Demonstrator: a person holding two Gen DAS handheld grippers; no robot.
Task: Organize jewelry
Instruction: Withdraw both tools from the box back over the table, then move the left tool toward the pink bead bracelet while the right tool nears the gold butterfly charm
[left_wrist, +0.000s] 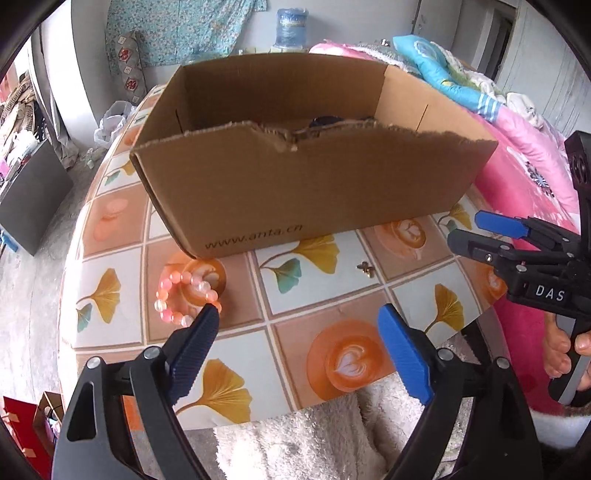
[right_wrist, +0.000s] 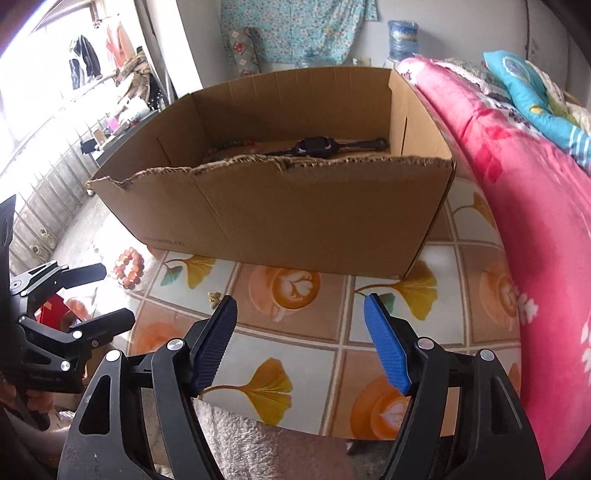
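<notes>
While both the left gripper (left_wrist: 297, 321) and right gripper (right_wrist: 300, 314) gape wide, the bead bracelet (left_wrist: 186, 295) lies beside the cardboard box (left_wrist: 295, 192).

Pink bead bracelet (left_wrist: 187, 296) flat on table, small gold earring (left_wrist: 365, 268) nearby, black watch (right_wrist: 314, 144) inside box (left_wrist: 295, 192)

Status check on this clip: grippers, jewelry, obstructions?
Left gripper and right gripper open, empty. Pink bead bracelet and small gold piece on table, outside box. Nothing blocking.
</notes>
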